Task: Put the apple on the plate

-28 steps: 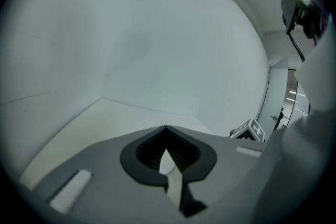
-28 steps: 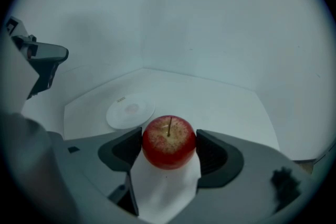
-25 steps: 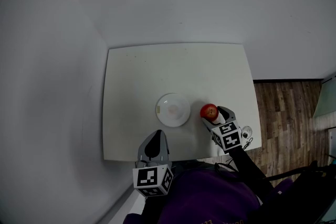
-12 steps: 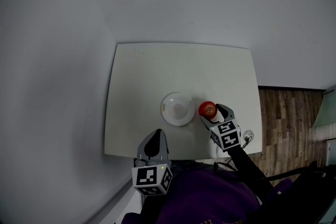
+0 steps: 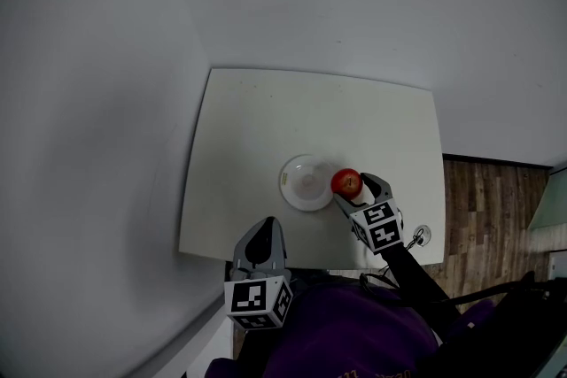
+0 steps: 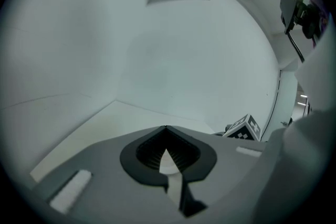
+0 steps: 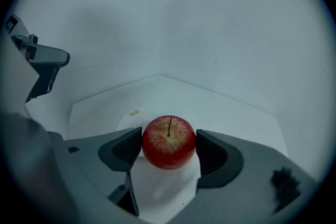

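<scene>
A red apple point(image 5: 346, 182) point(image 7: 169, 142) with its stem up is clamped between the jaws of my right gripper point(image 5: 352, 189) point(image 7: 169, 147). It hangs at the right rim of the white plate point(image 5: 303, 182) point(image 7: 128, 119), which lies on the white table point(image 5: 266, 128). My left gripper point(image 5: 260, 245) point(image 6: 167, 153) stays shut with nothing in it, at the table's near edge, below and left of the plate.
Grey walls stand on the table's left and far sides. Wooden floor point(image 5: 496, 217) shows to the right. A small round metal fitting point(image 5: 422, 235) sits at the table's near right corner. The person's dark purple clothing point(image 5: 354, 332) fills the bottom.
My right gripper has carried the apple leftwards, from a gap beside the plate to the plate's right rim. The left gripper has not moved.
</scene>
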Available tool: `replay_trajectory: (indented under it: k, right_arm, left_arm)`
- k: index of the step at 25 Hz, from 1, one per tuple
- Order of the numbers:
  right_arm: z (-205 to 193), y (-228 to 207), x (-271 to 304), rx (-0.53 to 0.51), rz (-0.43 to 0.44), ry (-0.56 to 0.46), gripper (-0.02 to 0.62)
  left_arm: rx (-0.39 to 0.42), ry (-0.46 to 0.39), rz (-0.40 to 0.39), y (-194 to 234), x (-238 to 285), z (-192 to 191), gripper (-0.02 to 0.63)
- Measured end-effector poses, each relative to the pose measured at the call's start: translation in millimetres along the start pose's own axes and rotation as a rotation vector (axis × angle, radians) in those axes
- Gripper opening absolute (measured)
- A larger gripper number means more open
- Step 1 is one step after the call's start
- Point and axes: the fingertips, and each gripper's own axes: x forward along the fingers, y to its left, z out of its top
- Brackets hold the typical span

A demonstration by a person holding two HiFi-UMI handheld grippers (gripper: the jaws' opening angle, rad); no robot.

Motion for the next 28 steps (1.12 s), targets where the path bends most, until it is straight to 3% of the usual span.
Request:
replay_trajectory:
  k: [28]
  right_arm:
    - [23,56,35,-0.110,0.144,0.012,0.322]
  left_arm:
    - [-0.031,-0.029,0.100,32,-25,2,0.005]
